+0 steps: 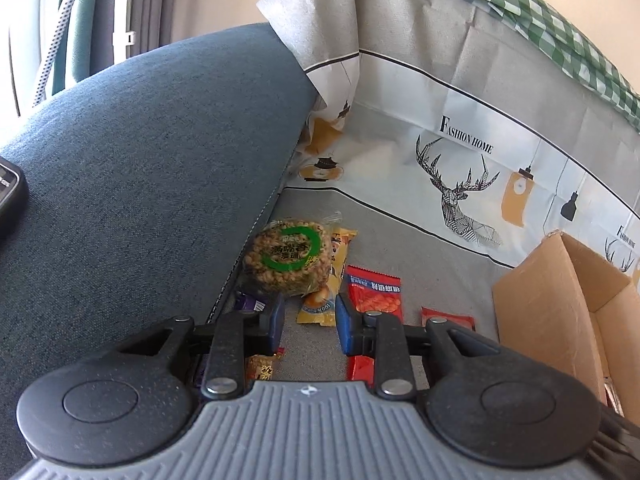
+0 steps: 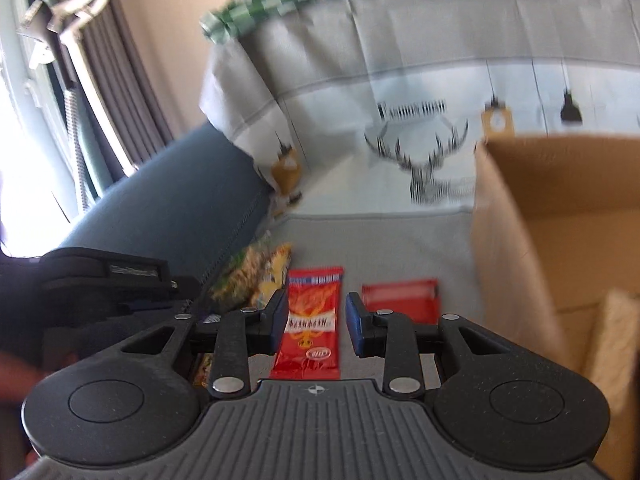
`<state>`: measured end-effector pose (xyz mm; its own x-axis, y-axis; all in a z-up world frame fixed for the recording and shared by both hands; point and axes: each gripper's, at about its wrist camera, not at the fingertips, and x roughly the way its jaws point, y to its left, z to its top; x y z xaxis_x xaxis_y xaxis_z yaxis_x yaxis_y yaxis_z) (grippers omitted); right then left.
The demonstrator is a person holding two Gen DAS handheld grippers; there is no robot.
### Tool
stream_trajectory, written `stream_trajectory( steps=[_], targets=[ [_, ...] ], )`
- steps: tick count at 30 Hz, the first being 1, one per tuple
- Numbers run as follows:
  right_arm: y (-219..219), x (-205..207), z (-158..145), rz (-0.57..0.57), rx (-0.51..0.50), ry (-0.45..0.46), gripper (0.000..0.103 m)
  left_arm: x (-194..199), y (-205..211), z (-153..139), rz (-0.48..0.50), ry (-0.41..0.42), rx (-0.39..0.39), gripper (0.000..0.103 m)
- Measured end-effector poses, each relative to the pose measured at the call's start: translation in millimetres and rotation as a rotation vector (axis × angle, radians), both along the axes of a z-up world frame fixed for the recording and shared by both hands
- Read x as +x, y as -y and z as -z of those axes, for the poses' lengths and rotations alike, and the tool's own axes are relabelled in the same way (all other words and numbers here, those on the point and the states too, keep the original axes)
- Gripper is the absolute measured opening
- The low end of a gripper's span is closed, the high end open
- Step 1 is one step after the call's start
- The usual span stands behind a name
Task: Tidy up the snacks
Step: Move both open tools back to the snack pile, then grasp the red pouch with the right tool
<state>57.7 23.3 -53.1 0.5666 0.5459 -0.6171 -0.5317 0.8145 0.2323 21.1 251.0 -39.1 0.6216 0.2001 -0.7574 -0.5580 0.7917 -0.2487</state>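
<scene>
The sofa seat (image 1: 420, 256) is covered by a grey cloth with a deer drawn on it, and it fills the middle of both views. A big blue cushion (image 1: 140, 168) takes up the left side of the left wrist view. A brown cardboard box (image 2: 540, 220) stands open on the right side of the right wrist view, well apart from the cushion.

The snacks lie on the seat between the cushion and the box. A round green-ringed nut cake (image 1: 287, 257) sits just beside the cushion, in the middle of the left wrist view. It rests partly on a yellow packet (image 1: 324, 304). To the right of them lies a long red packet (image 2: 312, 320), and a smaller red packet (image 2: 400, 300) lies near it, closer to the box.

The left hand-held gripper (image 1: 310, 322) hangs over the yellow packet with its jaws a little apart and nothing between them. The right hand-held gripper (image 2: 317, 322) hangs over the long red packet, jaws a little apart too, not pressing on it.
</scene>
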Motion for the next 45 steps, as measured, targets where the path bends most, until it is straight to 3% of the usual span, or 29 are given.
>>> stream_trajectory(
  steps=[4, 8, 12, 17, 19, 22, 24, 26, 29, 34, 37, 40, 45],
  targets=[
    [-16.2, 15.0, 18.7, 0.071, -0.047, -0.032, 0.051, 2.6, -0.3, 2.5, 0.001, -0.007, 0.004, 0.031],
    [-30.9, 32.7, 34.1, 0.142, -0.17, 0.027, 0.075, 3.7, -0.4, 5.5, 0.002, -0.012, 0.004, 0.031],
    [-42.6, 57.7, 54.4, 0.188, -0.279, 0.061, 0.081, 7.2, 2.4, 7.2, 0.019, -0.021, 0.017, 0.031],
    [-59.3, 82.0, 89.6, 0.183, -0.384, -0.004, 0.085, 12.2, 6.9, 8.9, 0.052, -0.024, 0.034, 0.031],
    [-60.2, 87.3, 97.6, 0.202, -0.403, -0.006, 0.091, 13.3, 6.7, 9.5, 0.054, -0.022, 0.031, 0.034],
    [-58.0, 95.8, 98.6, 0.212, -0.367, -0.039, 0.09, 15.1, 5.7, 10.5, 0.055, -0.022, 0.026, 0.034],
    [-53.0, 99.2, 98.0, 0.222, -0.314, -0.072, 0.081, 16.4, 5.6, 10.9, 0.056, -0.021, 0.024, 0.034],
    [-53.6, 96.5, 95.7, 0.222, -0.315, -0.052, 0.066, 16.1, 5.2, 11.0, 0.054, -0.019, 0.022, 0.034],
    [-50.5, 93.3, 91.9, 0.204, -0.287, -0.051, 0.057, 16.4, 2.9, 11.3, 0.042, -0.022, 0.014, 0.034],
    [-41.7, 84.2, 77.9, 0.179, -0.243, -0.048, 0.056, 9.7, -12.6, 14.4, -0.013, -0.034, -0.019, 0.032],
    [-36.5, 71.1, 61.9, 0.125, -0.211, -0.048, 0.056, 6.2, -16.9, 14.5, 0.002, -0.023, -0.033, 0.03],
    [-30.6, 51.3, 45.2, 0.038, -0.18, -0.063, 0.057, 8.0, -11.6, 15.1, 0.041, -0.05, 0.012, 0.03],
    [-19.6, -3.8, 22.5, -0.096, -0.205, -0.002, 0.057, 10.1, 2.8, 21.0, 0.084, -0.136, 0.089, 0.03]
  ],
)
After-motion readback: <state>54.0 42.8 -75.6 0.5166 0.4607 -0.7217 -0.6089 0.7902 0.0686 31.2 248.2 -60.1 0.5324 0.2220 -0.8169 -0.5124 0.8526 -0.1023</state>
